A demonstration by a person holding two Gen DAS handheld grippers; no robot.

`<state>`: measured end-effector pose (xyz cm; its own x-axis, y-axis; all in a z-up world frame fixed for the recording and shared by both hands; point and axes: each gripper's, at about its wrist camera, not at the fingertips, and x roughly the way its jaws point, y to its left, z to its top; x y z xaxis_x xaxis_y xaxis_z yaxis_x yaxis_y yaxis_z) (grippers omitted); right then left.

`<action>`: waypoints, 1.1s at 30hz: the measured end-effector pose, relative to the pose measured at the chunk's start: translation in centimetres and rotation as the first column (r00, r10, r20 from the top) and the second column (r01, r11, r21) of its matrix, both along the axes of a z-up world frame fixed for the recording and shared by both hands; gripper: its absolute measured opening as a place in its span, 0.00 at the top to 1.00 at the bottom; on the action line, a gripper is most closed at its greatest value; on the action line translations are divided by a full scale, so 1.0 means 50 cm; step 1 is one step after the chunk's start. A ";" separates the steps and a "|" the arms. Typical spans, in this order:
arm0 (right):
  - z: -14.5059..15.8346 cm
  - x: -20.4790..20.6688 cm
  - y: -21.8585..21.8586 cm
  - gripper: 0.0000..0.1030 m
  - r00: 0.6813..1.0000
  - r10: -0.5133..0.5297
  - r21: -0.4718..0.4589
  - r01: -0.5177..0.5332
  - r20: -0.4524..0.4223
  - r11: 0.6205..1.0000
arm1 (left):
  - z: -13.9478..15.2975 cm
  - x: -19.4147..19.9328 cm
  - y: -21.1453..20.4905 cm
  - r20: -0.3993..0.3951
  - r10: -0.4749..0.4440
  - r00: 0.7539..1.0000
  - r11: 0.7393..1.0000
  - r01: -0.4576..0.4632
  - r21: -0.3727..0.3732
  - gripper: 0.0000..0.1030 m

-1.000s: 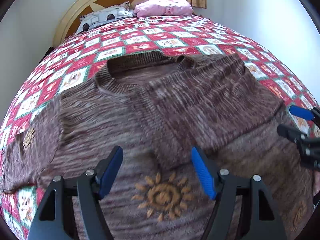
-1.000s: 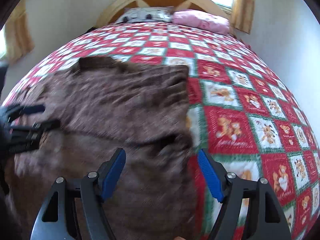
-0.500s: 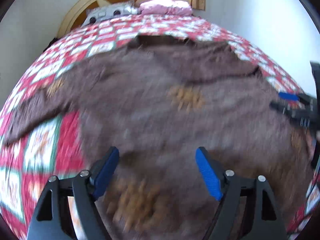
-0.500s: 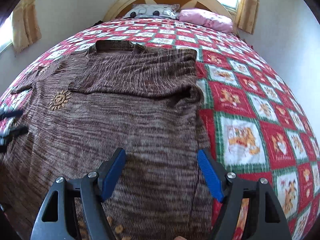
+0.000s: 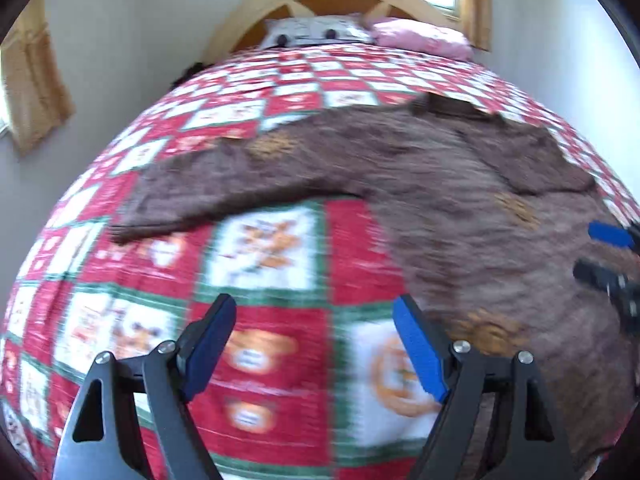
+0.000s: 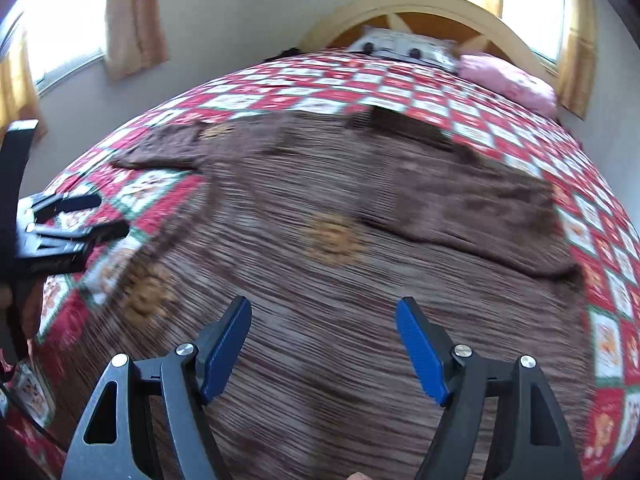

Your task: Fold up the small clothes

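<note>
A brown knitted sweater (image 6: 320, 248) lies spread flat on a bed covered by a red, white and green patchwork quilt (image 5: 276, 256); orange sun motifs dot its front, and both views are blurred. In the right wrist view the sweater fills the middle of the bed, its collar at the far end; one sleeve (image 6: 472, 216) is folded in across the chest on the right, the other sleeve (image 5: 224, 184) stretches out flat to the left over the quilt. The left gripper (image 5: 316, 344) is above bare quilt just left of the sweater's near edge, its blue-padded jaws wide apart and holding nothing; the right gripper (image 6: 324, 348) is above the sweater's lower body, jaws likewise wide apart and empty. At the far end stand a curved wooden headboard (image 6: 420, 4), a white pillow (image 6: 400, 46) with dark spots and a pink pillow (image 6: 508, 80) to its right; yellow curtains (image 6: 132, 12) hang beside bright windows.
</note>
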<state>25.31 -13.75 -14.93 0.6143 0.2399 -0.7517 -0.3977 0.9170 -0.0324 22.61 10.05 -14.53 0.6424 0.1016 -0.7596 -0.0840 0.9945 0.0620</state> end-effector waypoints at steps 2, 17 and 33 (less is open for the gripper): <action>-0.004 0.002 0.036 0.27 1.000 0.023 0.009 -0.023 0.001 1.000 | 0.000 0.003 0.027 0.005 0.029 1.000 0.999 -0.029 0.014 0.16; -0.049 0.005 0.151 0.27 0.997 0.075 -0.037 -0.074 0.020 0.997 | -0.024 0.063 0.197 -0.004 0.170 0.985 0.981 -0.169 0.095 0.10; -0.065 0.006 0.142 0.26 0.998 0.065 0.003 -0.065 0.013 0.998 | -0.035 0.115 0.356 -0.034 0.325 0.945 0.923 -0.325 -0.207 0.27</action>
<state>25.62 -6.66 -18.19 0.6067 0.2819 -0.7433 -0.4560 0.8893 -0.0350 28.34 27.86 -16.27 0.6016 0.1456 -0.7854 -0.4048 0.9032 -0.1426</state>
